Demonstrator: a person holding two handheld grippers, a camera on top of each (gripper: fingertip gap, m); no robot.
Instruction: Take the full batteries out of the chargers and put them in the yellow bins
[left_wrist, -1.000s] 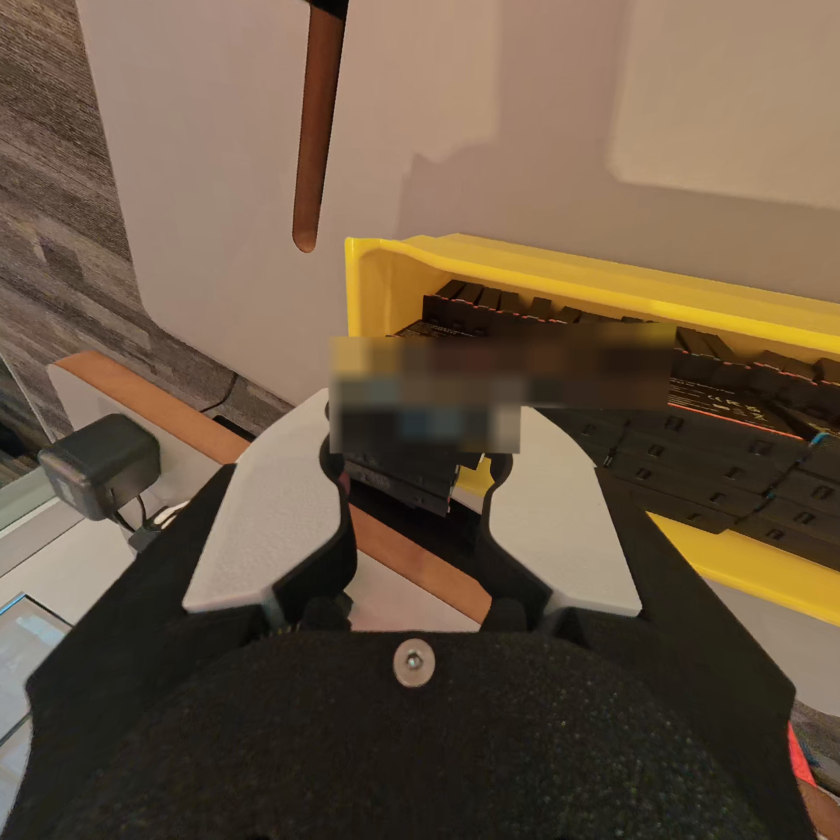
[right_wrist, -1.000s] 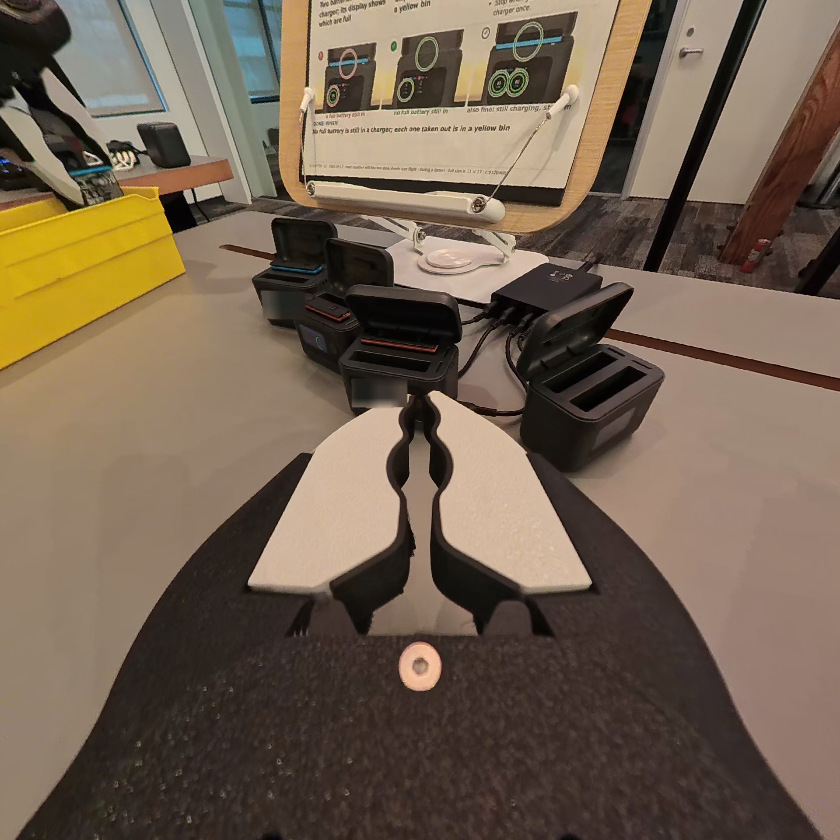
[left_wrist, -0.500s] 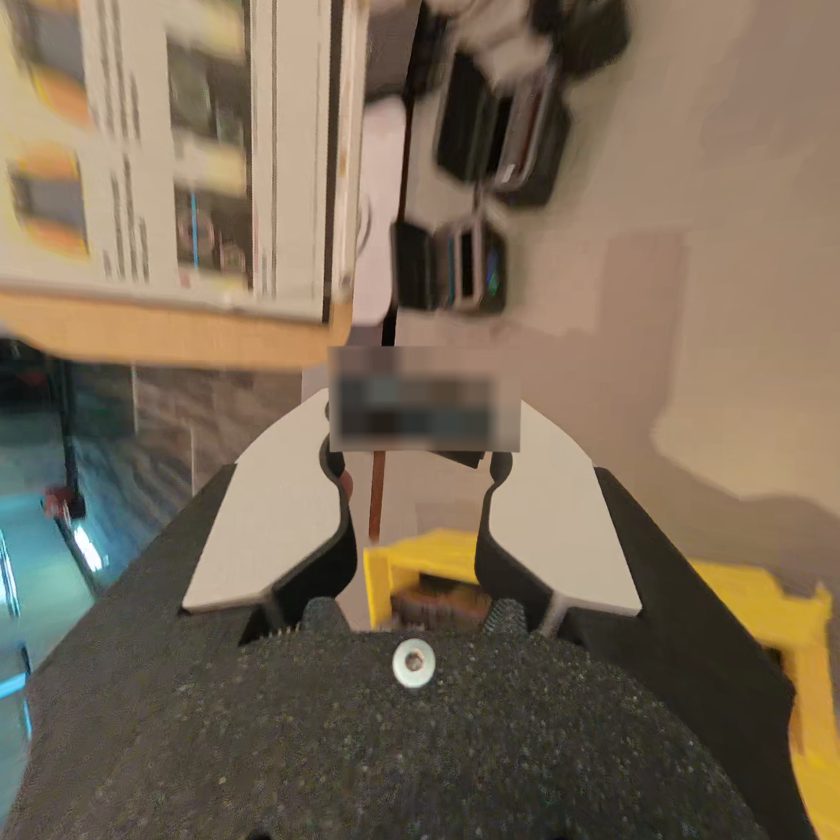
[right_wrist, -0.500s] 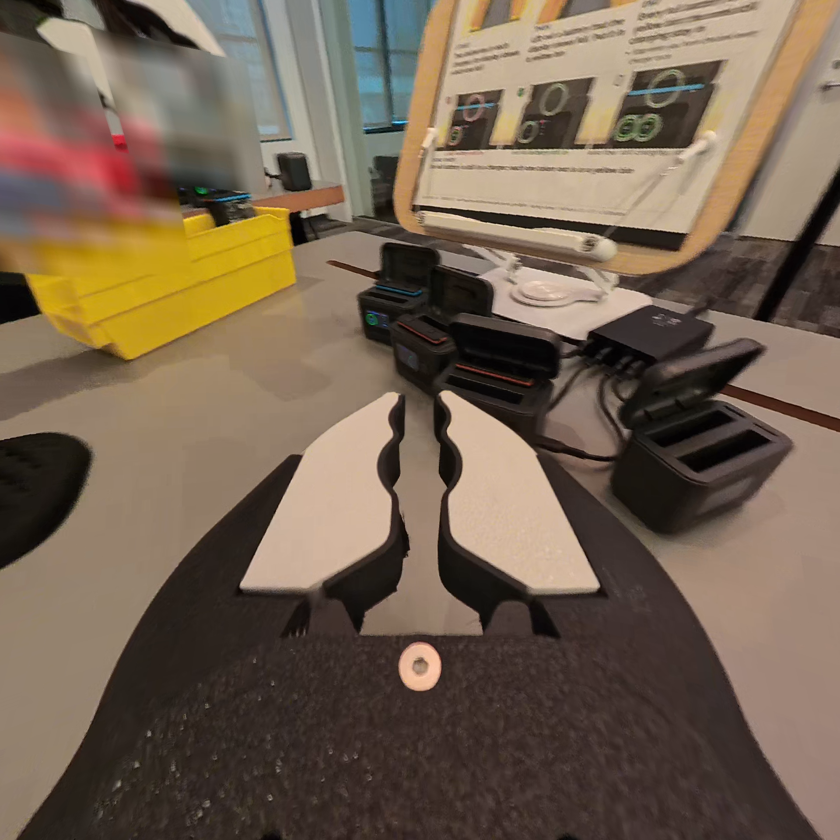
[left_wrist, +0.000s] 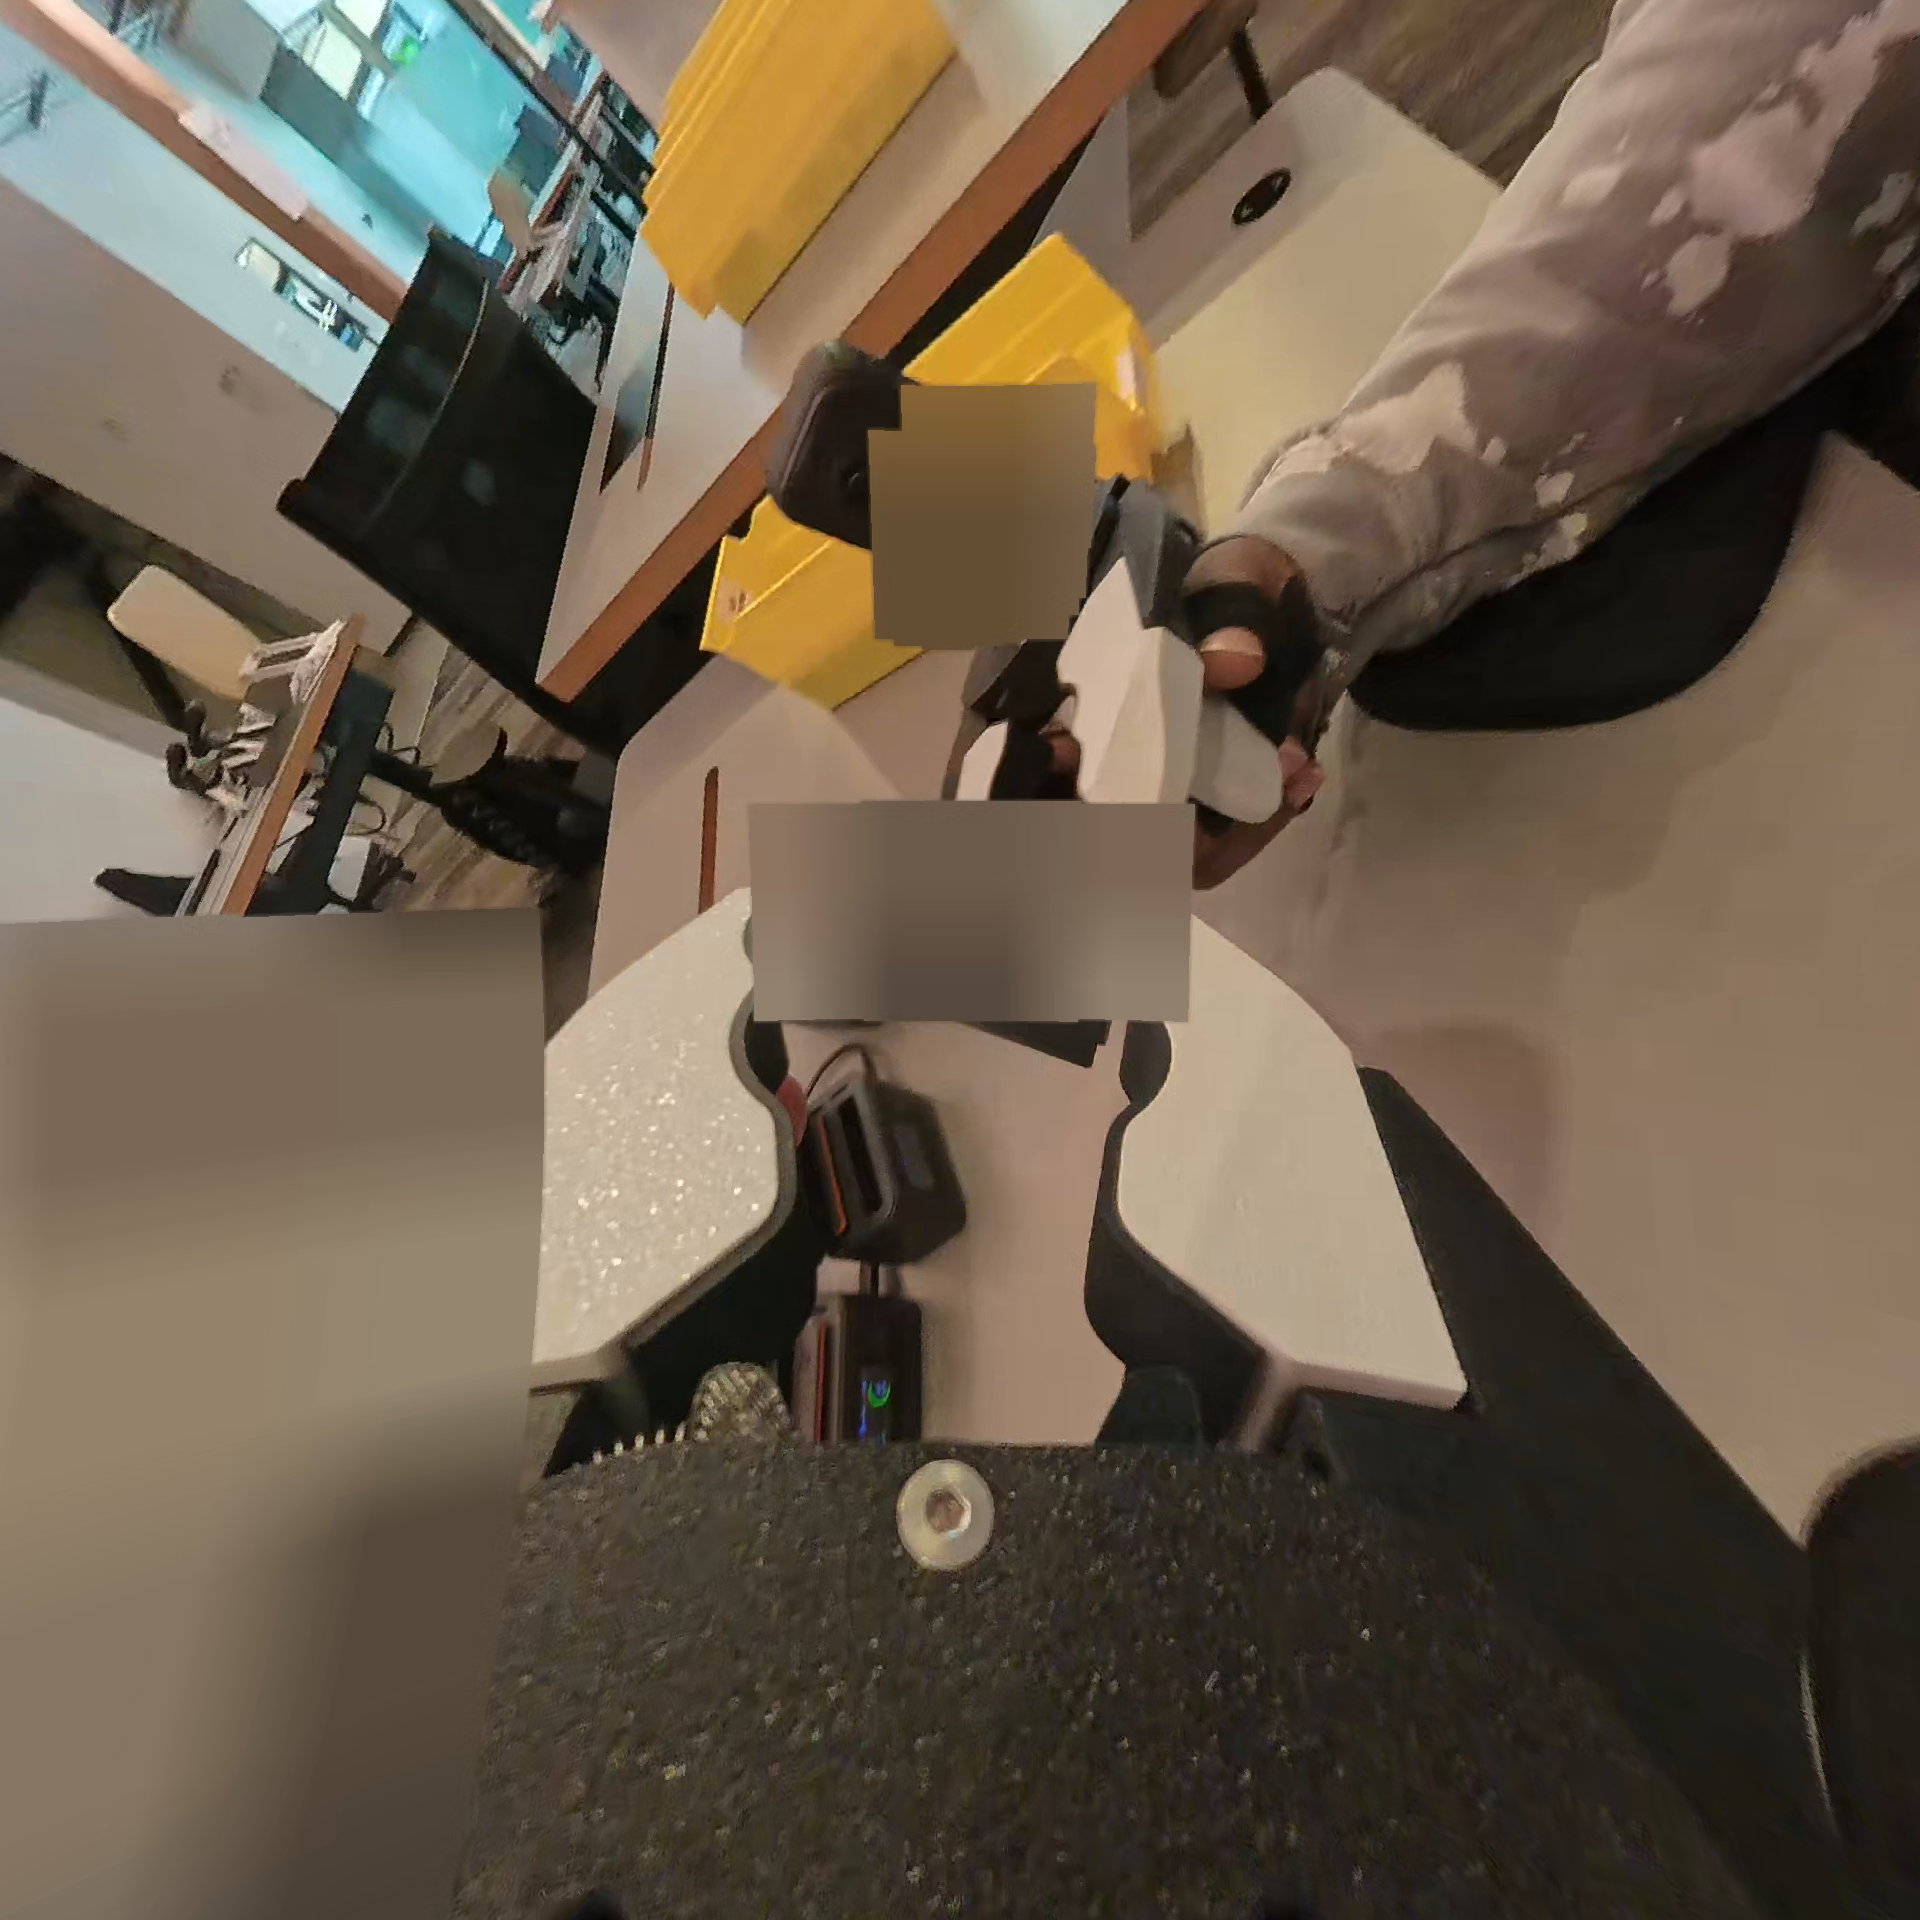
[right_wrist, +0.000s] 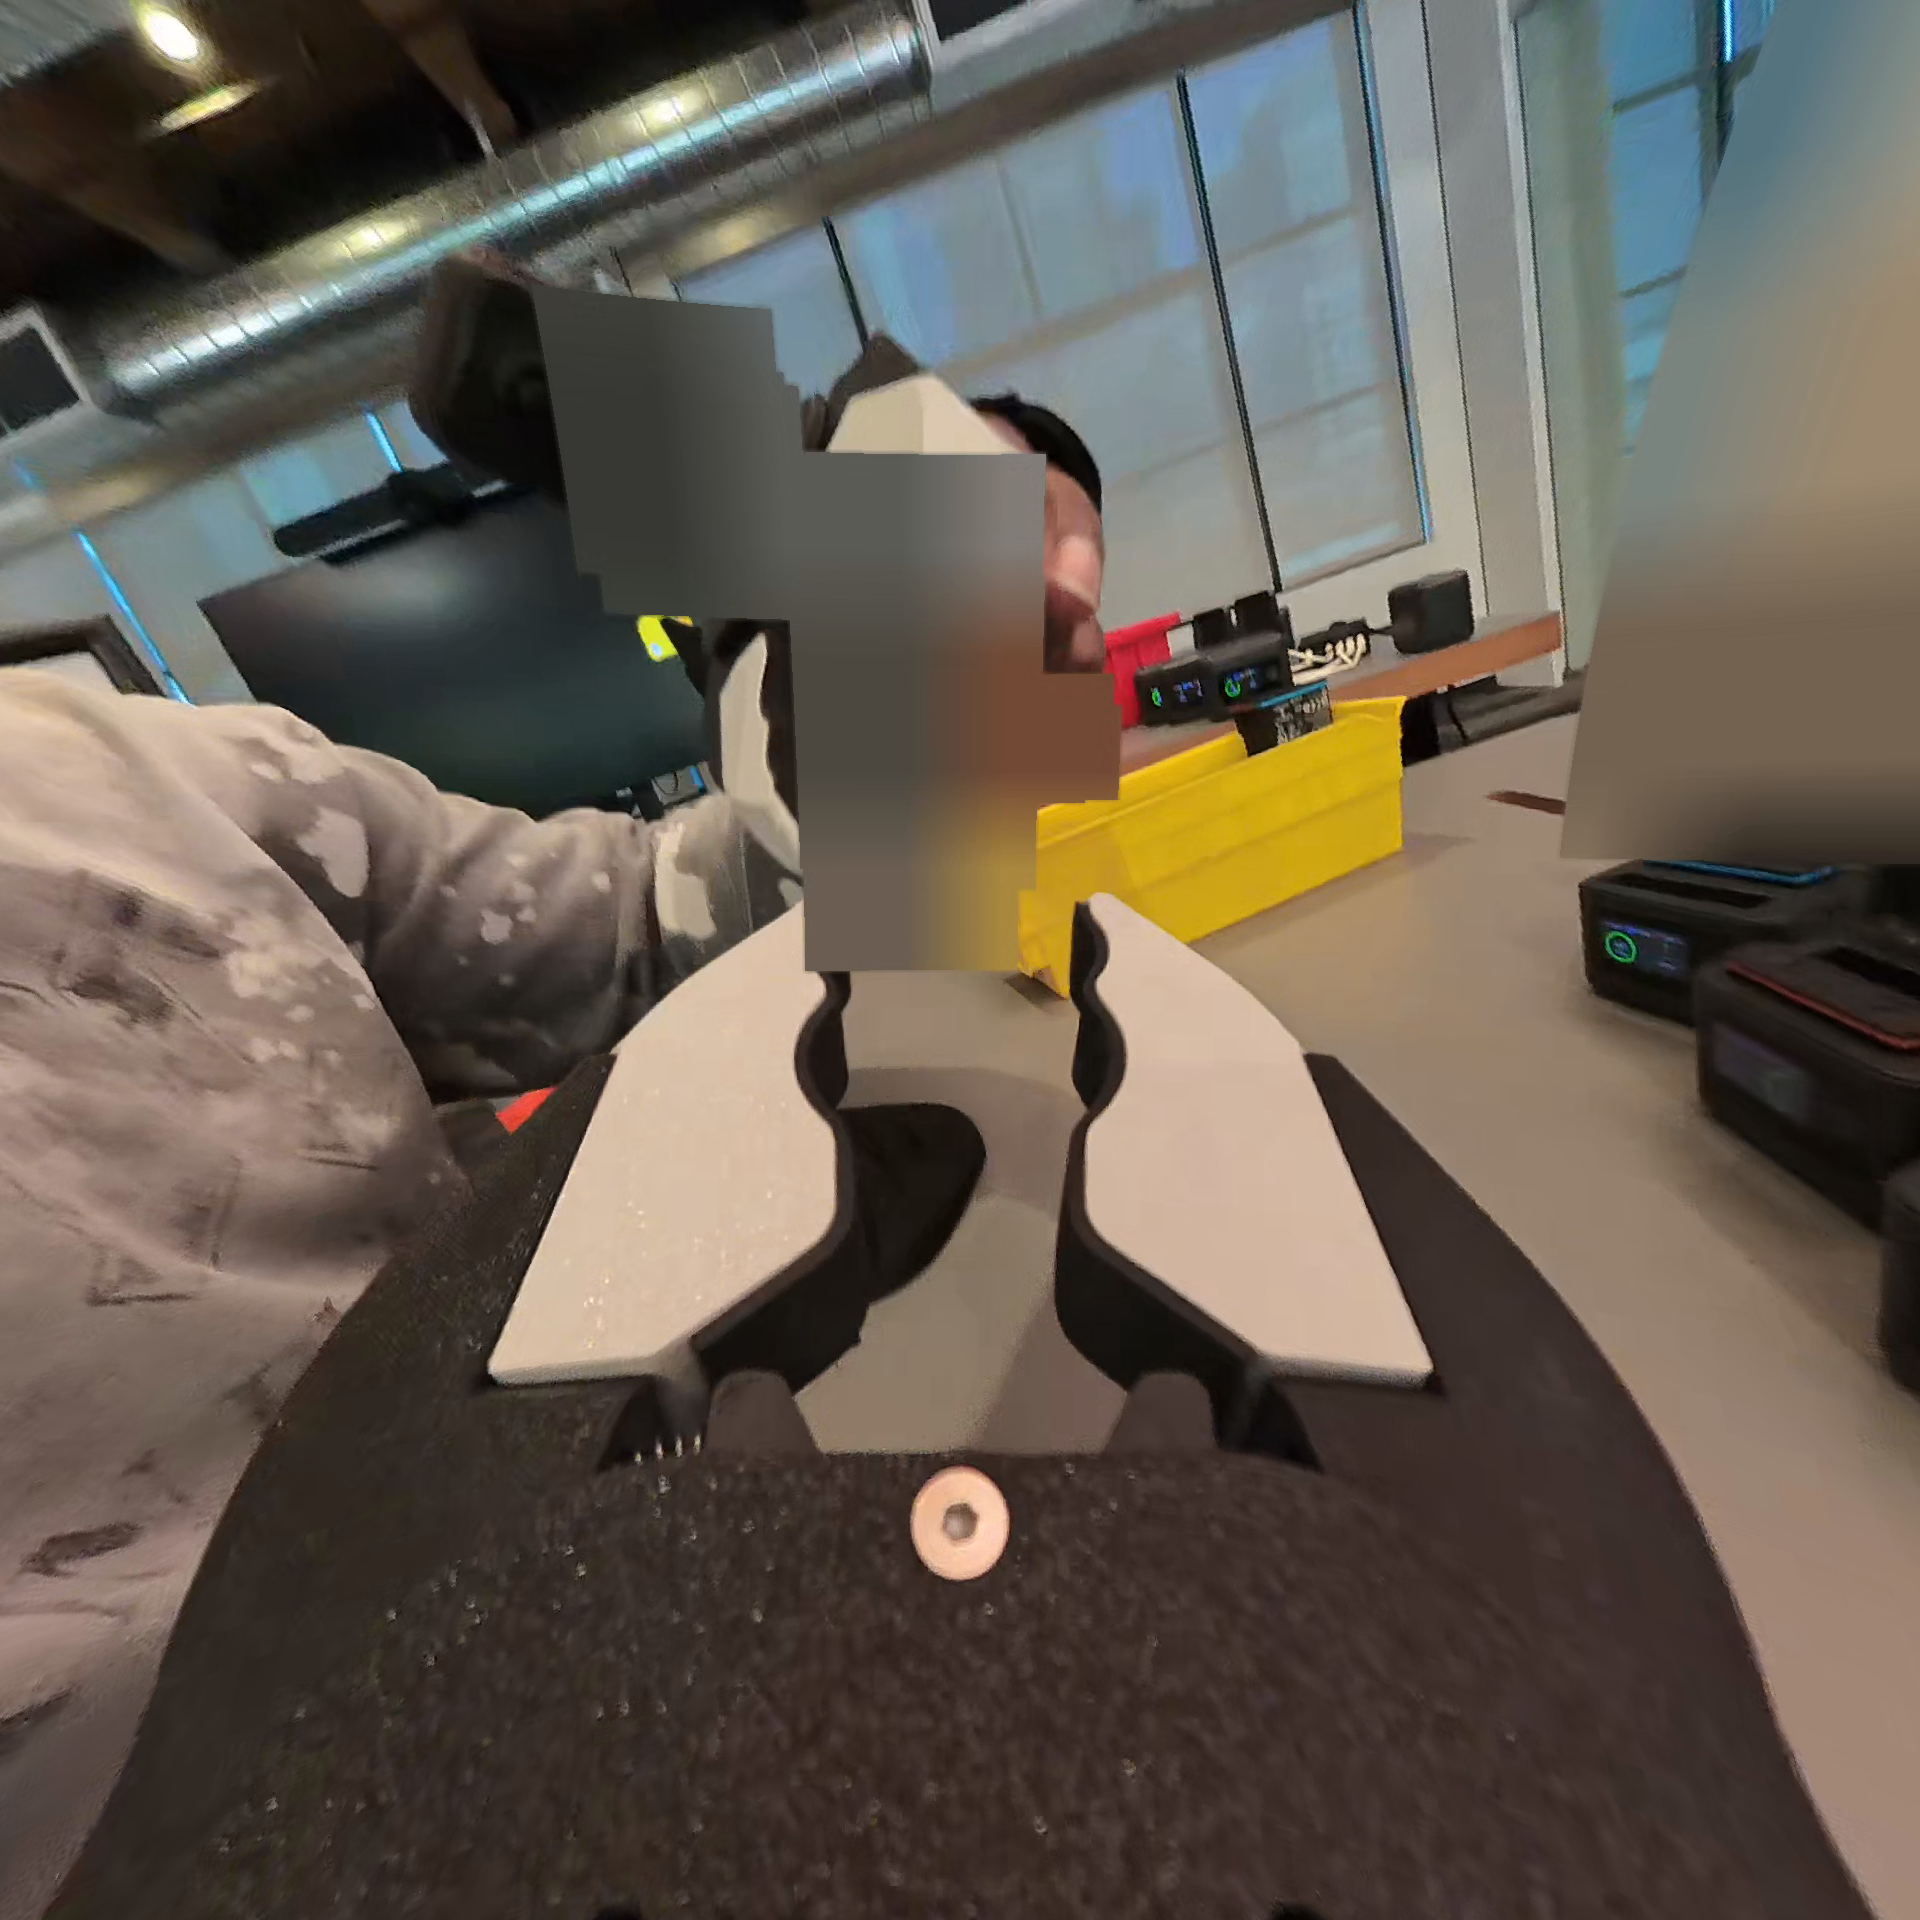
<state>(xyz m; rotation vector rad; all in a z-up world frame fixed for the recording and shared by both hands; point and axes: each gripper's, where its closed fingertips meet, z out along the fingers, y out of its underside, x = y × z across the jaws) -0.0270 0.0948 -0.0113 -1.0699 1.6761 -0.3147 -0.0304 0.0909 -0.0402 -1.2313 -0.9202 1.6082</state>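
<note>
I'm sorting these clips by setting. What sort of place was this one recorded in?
Most likely an open-plan office or lab workspace. The right wrist view shows an exposed metal duct under the ceiling and large windows, and the grey table carries battery chargers and a yellow bin.

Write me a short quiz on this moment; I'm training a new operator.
1. True or false: the right claw is clamped on a battery.
2. What sits between the left claw's fingertips? A) a dark battery, partly hidden; B) a cable; C) nothing.
3. Fill in: the display on the charger at the right edge shows a ___ ring.
Key: 1 false, it is open and empty; 2 A; 3 green.
</note>
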